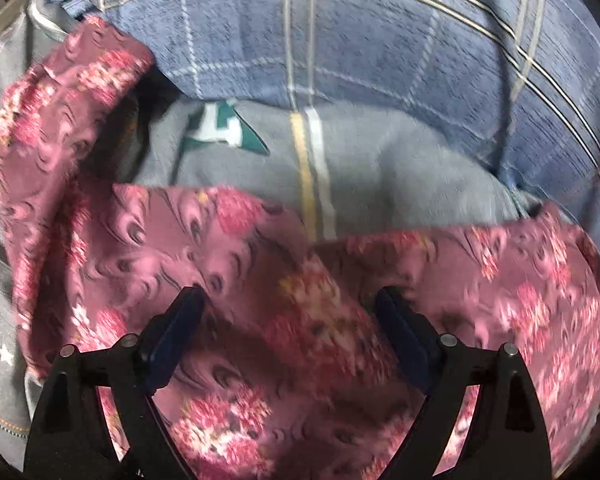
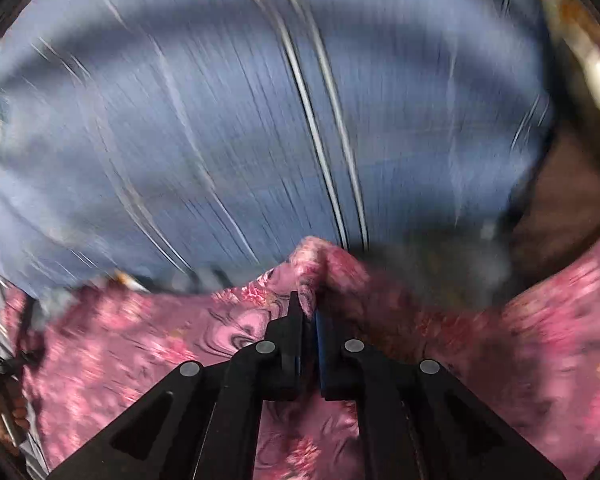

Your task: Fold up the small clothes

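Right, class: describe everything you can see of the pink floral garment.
The pink floral garment is thin, soft-looking cloth, mauve-pink with red flower clusters and feather-like swirls. It lies crumpled and draped over a grey garment and blue plaid bedding. The right tool is shut on a bunched fold; the left tool is open over it.

Pink floral garment (image 1: pixel 284 304) (blue plaid sheet (image 1: pixel 380 40))

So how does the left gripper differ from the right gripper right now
The left gripper has its fingers spread wide apart, while the right gripper has its fingers pressed together. The left one holds nothing and sits over the pink floral cloth; the right one pinches a raised fold of that cloth. Both are black with blue pads, and both face the blue checked fabric.
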